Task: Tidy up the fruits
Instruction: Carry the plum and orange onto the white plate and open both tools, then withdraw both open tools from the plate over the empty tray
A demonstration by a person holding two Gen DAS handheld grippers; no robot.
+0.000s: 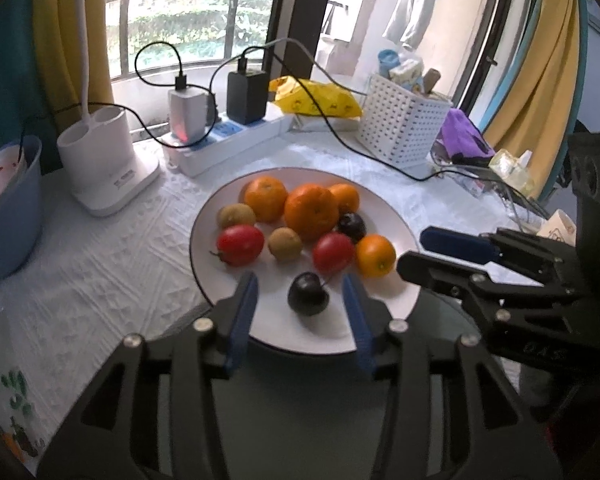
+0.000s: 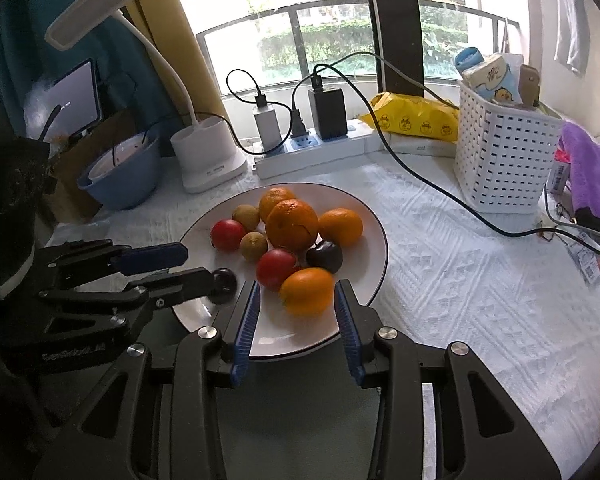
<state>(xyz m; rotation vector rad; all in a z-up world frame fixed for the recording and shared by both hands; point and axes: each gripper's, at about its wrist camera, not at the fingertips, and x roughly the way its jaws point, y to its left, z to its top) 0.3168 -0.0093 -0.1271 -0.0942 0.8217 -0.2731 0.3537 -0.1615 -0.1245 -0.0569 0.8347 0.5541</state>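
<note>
— Where's the fruit?
— Heaped on the white plate. Left gripper gapes wide around a dark plum; right gripper gapes around an orange, gripping nothing.

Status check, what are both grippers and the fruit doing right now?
Left gripper open, fingers flanking a dark plum. Right gripper open around an orange. All fruit on the white plate. Nothing blocking.

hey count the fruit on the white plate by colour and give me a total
Orange: 4
Red: 2
Brownish-green: 2
Dark purple: 2
Total: 10, all on the white plate
</note>
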